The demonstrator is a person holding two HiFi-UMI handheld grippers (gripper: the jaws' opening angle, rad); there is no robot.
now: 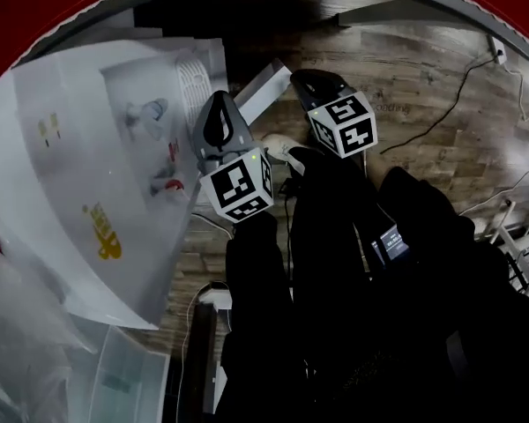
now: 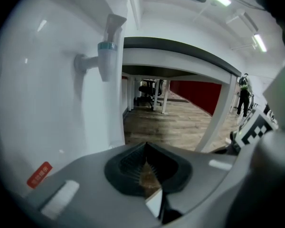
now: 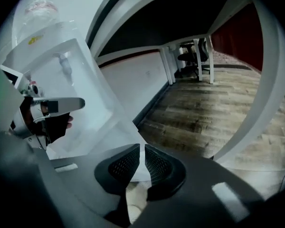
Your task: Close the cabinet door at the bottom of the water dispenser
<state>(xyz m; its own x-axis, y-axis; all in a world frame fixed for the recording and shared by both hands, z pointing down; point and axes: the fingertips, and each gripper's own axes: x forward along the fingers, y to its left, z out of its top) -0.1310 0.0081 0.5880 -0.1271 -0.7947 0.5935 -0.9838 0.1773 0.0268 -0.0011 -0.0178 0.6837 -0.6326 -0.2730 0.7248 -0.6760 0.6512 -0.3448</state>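
Since a door is to be pushed rather than grasped, the left gripper (image 2: pixel 145 148) is held with its 2 jaws pressed together on nothing, their tips meeting in a point. Held this way it can be used as a blunt pusher. The right gripper (image 3: pixel 141 148) is held with only a thin slit between its jaws, and nothing is seen pinched there.

Just ahead of the 2 grippers, in the head view, a white panel (image 1: pixel 263 91) is seen slanting out from the lower front of the water dispenser (image 1: pixel 79 148). It is judged to be the cabinet door, standing open, with 1 gripper to each side of it. No contact with it can be made out. Both grippers are angled downward, which suits a door set near the floor.

Higher on the dispenser's white wall, a tap (image 2: pixel 107 51) is seen close by the left gripper. Beyond it, the wooden floor (image 3: pixel 213 108) is spread out beneath a white desk (image 2: pixel 180 63).
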